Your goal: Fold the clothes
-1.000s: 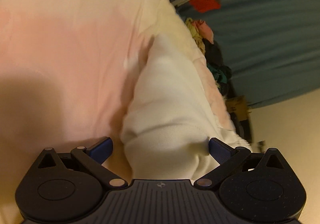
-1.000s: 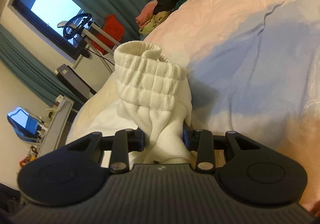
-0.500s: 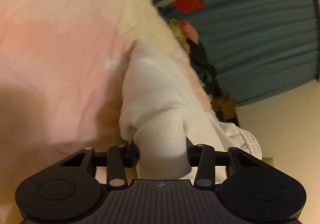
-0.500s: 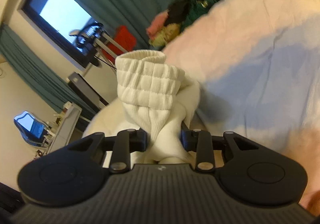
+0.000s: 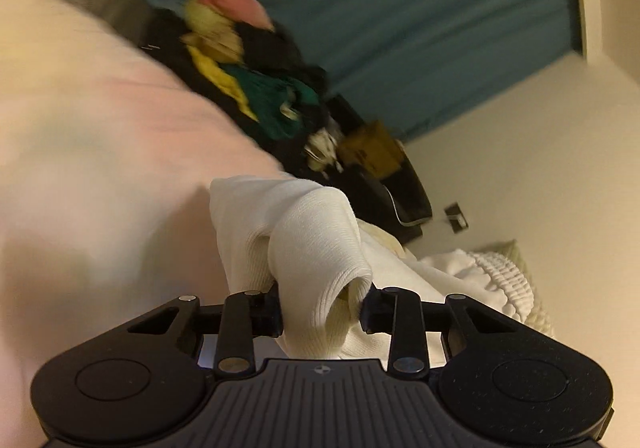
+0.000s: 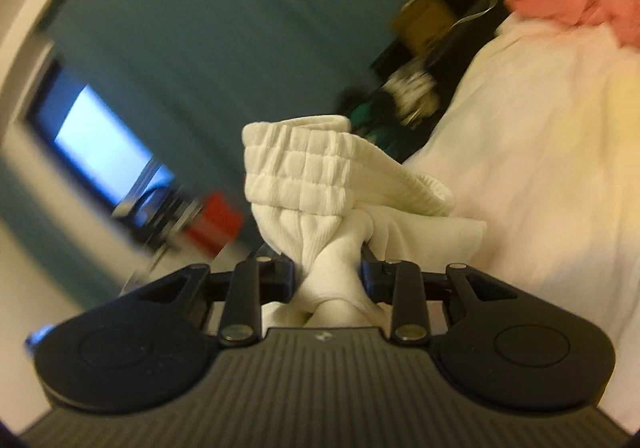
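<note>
While bunched, white ribbed garment (image 5: 316,244) (elastic cuff) | both grippers' jaws pinching it

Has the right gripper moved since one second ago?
Yes. The right gripper swung toward the teal curtain; the bed fills less of its view.

dim warm indoor light; both fisheye views motion-blurred, edges curved; the window (image 6: 100,151) glows overexposed.
</note>
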`<state>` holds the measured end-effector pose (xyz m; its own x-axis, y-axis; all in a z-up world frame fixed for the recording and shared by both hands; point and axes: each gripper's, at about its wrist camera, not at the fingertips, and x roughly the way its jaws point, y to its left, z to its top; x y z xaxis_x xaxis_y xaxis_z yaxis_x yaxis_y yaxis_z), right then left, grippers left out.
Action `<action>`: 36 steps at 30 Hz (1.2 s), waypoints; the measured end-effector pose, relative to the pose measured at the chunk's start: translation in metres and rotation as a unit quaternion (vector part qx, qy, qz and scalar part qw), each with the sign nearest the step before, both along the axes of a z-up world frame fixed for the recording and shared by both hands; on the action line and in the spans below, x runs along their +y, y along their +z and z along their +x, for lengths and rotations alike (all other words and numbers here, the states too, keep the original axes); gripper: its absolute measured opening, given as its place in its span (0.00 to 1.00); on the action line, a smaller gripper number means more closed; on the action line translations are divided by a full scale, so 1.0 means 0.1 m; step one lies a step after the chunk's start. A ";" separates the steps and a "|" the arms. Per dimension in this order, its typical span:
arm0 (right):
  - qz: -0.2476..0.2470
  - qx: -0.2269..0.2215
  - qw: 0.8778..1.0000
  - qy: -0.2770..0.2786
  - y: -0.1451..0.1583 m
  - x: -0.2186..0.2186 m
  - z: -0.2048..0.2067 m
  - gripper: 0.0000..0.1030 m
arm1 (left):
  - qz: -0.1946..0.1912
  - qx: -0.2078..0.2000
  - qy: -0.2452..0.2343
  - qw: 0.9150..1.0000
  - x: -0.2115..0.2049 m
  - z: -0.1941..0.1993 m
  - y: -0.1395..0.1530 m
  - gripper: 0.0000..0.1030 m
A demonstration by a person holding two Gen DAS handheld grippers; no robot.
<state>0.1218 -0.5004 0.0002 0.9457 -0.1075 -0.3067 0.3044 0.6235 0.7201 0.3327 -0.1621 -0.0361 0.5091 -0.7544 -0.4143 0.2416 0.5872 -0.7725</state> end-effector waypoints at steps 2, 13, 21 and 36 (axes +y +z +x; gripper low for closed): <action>0.010 0.002 0.999 -0.031 -0.13 -0.35 0.16 0.32 | 0.007 0.001 -0.002 1.000 -0.45 0.27 -0.05 0.33; 0.028 0.057 0.996 -0.062 -1.92 -0.47 -0.05 0.36 | 0.129 -0.077 -0.069 0.986 -0.99 0.26 -1.34 0.38; 0.066 0.095 0.990 -0.075 -1.85 -0.42 -0.14 0.44 | 0.214 -0.140 -0.052 0.965 -1.07 -0.20 -1.20 0.59; -0.140 0.133 0.981 -0.028 -0.36 0.53 -1.07 0.54 | 0.260 -0.263 -0.030 0.928 -0.43 -1.63 0.52 0.92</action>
<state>0.0144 -0.4471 -0.0358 0.8261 -0.2728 -0.4932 0.4983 0.7624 0.4130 0.1697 -0.2052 0.0157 0.7079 -0.5555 -0.4363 0.5498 0.8211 -0.1534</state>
